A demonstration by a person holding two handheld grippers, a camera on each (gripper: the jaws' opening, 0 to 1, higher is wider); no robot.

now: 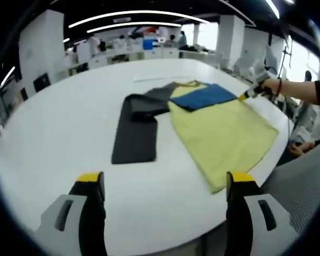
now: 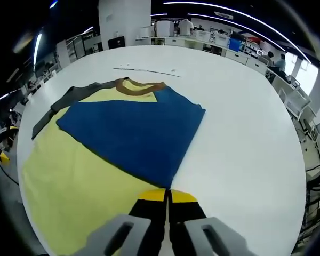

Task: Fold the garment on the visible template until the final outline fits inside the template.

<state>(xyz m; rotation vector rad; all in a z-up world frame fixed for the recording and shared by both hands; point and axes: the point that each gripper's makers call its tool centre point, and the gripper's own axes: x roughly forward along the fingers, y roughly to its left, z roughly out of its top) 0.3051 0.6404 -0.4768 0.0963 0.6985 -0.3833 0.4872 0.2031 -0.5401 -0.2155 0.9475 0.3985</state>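
Right gripper view: the right claw (image 2: 167,196), its yellow-tipped jaws pressed together, pinches the near corner of the blue panel (image 2: 130,133) of a garment (image 2: 80,181) spread on a round white desk (image 2: 245,138). That panel is a soft, matte blue fold lying across the pale yellow body of the garment, tapering to a point right at the jaws. A brown ribbed collar (image 2: 140,88) curves at the garment's far end, and a dark grey sleeve (image 2: 61,109) trails off to the far left. A thin line (image 2: 146,71) lies on the desk beyond the collar, well apart from the cloth.

In the left gripper view, the left claw (image 1: 165,184) hangs spread wide above the bare near part of the desk (image 1: 53,122), holding nothing and well short of the garment (image 1: 224,133). From there the yellow cloth lies flat to the right, roughly rectangular, with the blue panel (image 1: 205,97) folded over its far end. A dark grey sleeve (image 1: 136,133) stretches toward the left claw in a long, flat strip. At the far right edge of the cloth, the right claw (image 1: 246,96) meets the blue corner, gripped by a person's hand (image 1: 271,85).

Workstations and standing people line the bright room behind.
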